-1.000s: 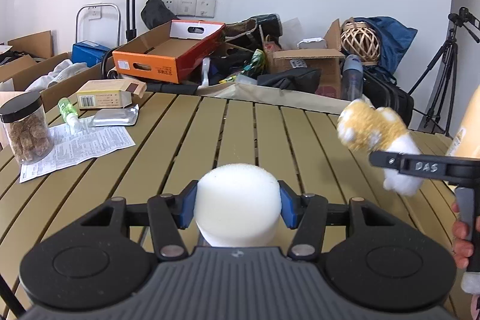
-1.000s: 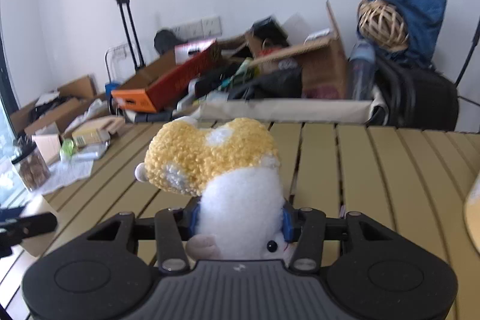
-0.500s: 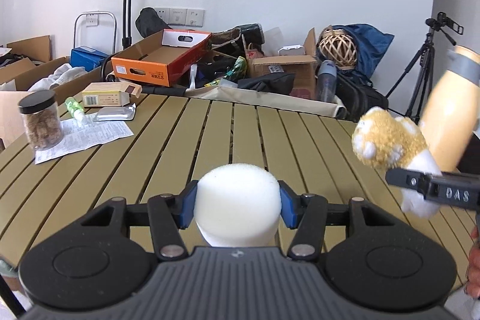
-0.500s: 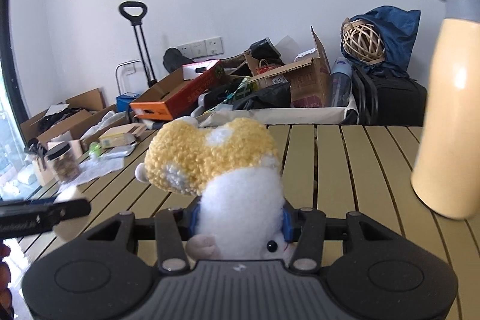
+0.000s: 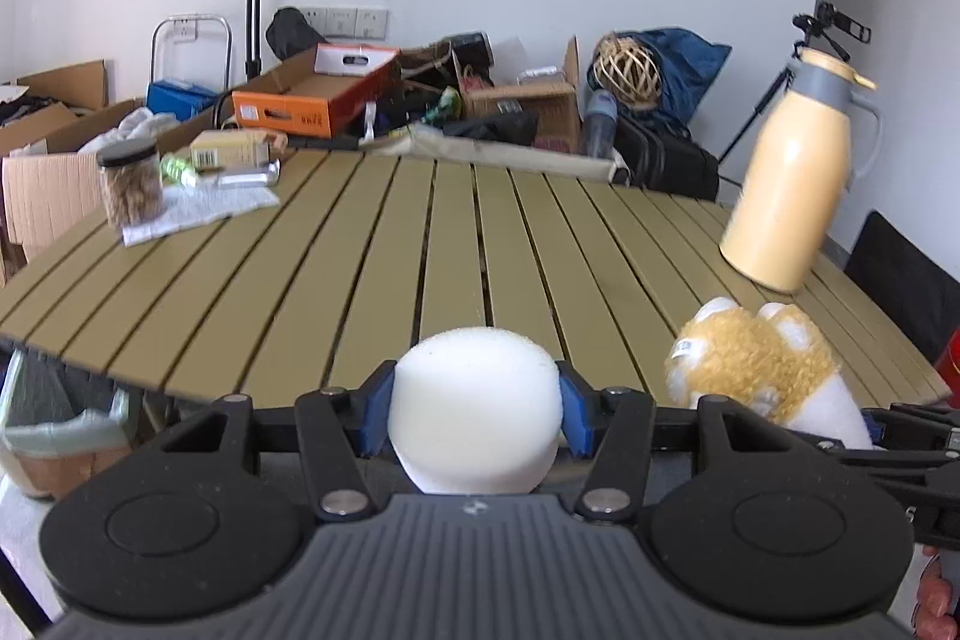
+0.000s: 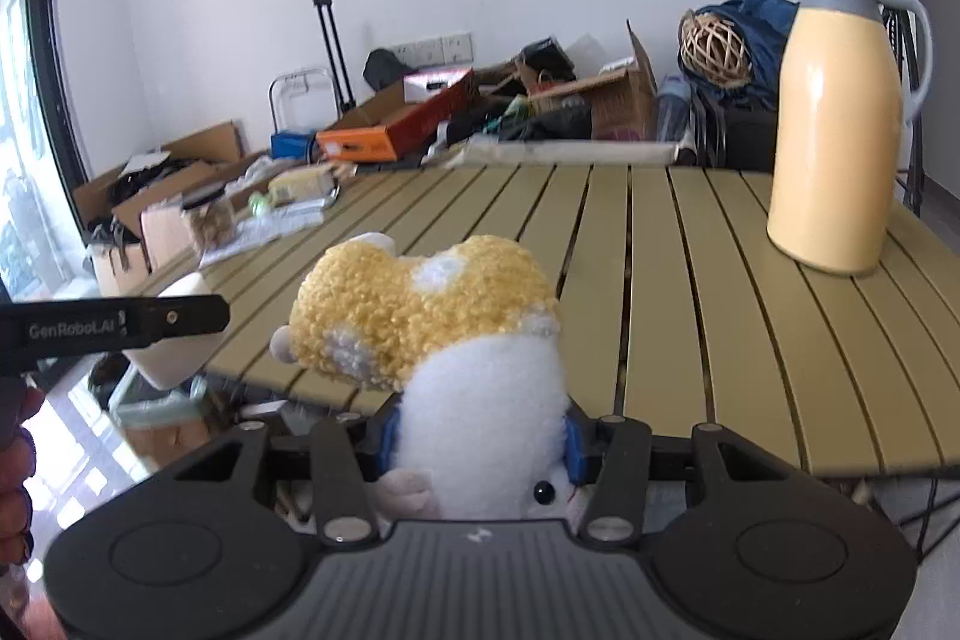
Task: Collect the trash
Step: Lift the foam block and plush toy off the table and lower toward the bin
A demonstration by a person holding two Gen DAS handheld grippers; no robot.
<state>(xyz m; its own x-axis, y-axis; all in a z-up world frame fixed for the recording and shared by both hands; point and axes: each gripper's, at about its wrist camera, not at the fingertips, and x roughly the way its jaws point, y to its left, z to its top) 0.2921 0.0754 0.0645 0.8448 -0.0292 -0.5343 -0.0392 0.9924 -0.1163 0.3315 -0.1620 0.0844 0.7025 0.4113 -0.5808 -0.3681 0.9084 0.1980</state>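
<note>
My left gripper (image 5: 474, 415) clamps sponge (image 5: 474, 403), right gripper (image 6: 478, 445) clamps plush (image 6: 444, 340); bin (image 5: 60, 436) below-left of left gripper: keep both squeezed, level, until over it.

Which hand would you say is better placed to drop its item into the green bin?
Probably the left: the left gripper, shut on the foam, is nearer the bin; the right gripper, holding the plush toy, is farther.

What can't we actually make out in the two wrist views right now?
- Pale green bin, left wrist: cut off by slatted wooden table edge; contents unseen.
- White foam cylinder: base hidden behind left gripper.
- Yellow-and-white plush toy, right wrist: face mostly hidden behind right gripper.
</note>
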